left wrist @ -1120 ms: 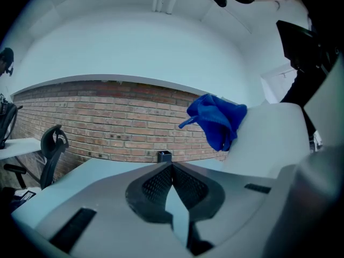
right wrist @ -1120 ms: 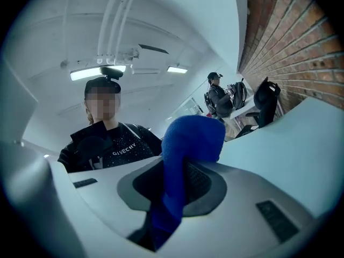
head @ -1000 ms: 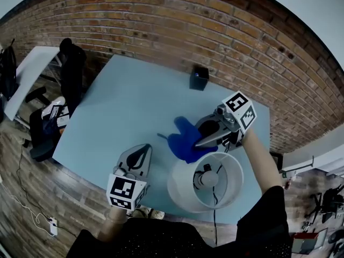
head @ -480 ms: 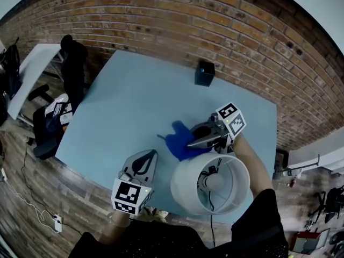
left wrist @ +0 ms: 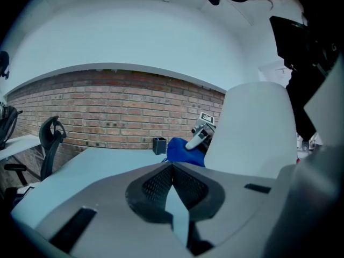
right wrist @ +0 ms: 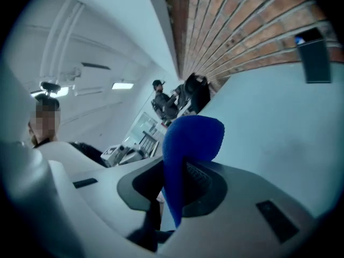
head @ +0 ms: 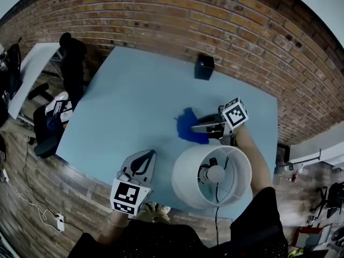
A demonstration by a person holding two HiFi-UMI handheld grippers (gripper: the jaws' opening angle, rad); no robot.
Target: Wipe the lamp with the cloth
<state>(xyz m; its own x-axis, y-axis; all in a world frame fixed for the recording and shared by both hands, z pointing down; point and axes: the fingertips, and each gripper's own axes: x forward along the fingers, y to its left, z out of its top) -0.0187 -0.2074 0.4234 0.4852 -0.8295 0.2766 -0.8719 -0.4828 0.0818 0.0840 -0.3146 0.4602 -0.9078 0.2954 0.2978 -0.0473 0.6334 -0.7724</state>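
A pale blue table [head: 134, 95] stands before a brick wall. Just behind the lamp [head: 185, 179], the right gripper [head: 196, 128] clamps the cloth [head: 189, 127]. Left of the lamp, the left gripper [head: 142, 160] hangs closed and empty. Wiping looks barely begun.

office-like workroom, brick wall [head: 215, 15], swivel chair [head: 71, 63], pale blue table [head: 134, 101], side desk [head: 32, 69]

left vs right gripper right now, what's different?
The right gripper is shut on the blue cloth; the left gripper is shut with nothing between its jaws. The right gripper sits beyond the lamp, pointing leftward across the table; the left gripper sits at the table's near edge, left of the lamp, pointing away from the person. Both carry a marker cube.
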